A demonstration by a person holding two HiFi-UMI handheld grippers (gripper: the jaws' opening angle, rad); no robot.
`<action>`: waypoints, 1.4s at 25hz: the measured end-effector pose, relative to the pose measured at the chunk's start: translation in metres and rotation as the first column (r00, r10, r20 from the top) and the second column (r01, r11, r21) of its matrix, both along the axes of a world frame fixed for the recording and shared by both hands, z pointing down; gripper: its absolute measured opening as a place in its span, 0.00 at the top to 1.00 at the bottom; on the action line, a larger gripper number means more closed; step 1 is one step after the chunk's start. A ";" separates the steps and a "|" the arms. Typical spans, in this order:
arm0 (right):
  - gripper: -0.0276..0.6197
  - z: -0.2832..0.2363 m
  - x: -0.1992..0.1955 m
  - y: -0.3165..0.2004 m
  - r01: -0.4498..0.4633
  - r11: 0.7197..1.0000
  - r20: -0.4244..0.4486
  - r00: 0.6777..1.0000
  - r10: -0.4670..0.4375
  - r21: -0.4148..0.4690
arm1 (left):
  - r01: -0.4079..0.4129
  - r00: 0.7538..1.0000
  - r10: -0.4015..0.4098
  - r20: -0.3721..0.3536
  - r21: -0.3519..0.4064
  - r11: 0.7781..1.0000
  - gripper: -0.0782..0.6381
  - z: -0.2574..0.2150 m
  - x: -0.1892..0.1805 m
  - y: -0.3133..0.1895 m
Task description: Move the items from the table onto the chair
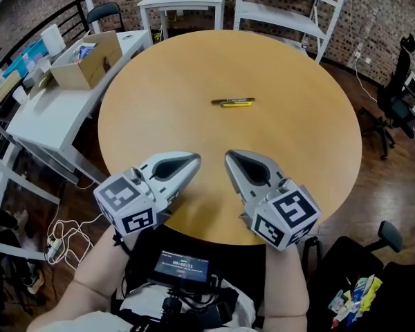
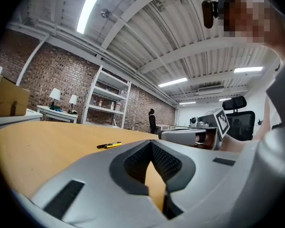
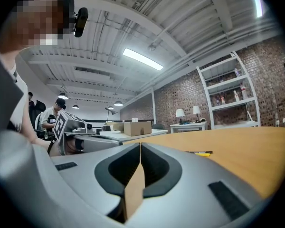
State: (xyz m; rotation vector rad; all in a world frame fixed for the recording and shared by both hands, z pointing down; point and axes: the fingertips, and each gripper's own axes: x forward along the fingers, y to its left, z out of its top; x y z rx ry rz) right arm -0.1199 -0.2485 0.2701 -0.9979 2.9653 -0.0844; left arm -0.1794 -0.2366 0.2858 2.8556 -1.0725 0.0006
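Two pens, one black (image 1: 232, 100) and one yellow (image 1: 237, 104), lay side by side and touching near the middle of the round tabletop (image 1: 194, 75). Nothing else was on it. They were the task's things left to move, and neither gripper was touching them.

The left gripper (image 1: 193, 160) and the right gripper (image 1: 229, 157) hovered side by side over the near edge of the tabletop, well apart from the pens, with their tips aimed level toward the centre. In the left gripper view the fingers (image 2: 168, 161) met at the tips with nothing held; only bare wood showed through the gap behind the tips. In the right gripper view the fingers (image 3: 154, 167) were likewise drawn together to a thin slit and held nothing. Both looked like a resting pose before a reach, not a grip.

A black chair (image 1: 389, 235) stood just off the near right edge of the table, with some small coloured packets (image 1: 354, 297) lying on its seat. That suggested it was the place for the items, and that it stood close so the carry would be short. The pens were thin and flat on the wood, so a gripper would probably have to open and come in low to pick one up.
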 end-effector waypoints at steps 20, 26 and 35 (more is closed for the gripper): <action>0.79 0.048 0.011 -0.112 0.199 0.980 -0.719 0.677 -0.156 -0.025 | -0.057 0.998 0.056 -0.020 -0.071 0.996 0.86 0.005 -0.013 -0.027; 0.69 0.076 0.003 -0.167 0.303 0.942 -0.779 0.554 -0.295 -0.142 | -0.038 0.999 0.037 -0.016 -0.100 0.994 0.86 0.005 -0.029 -0.041; 0.69 0.103 -0.015 -0.215 0.336 0.923 -0.750 0.559 -0.354 -0.185 | -0.019 1.000 0.020 0.001 -0.107 0.994 0.86 0.009 -0.046 -0.047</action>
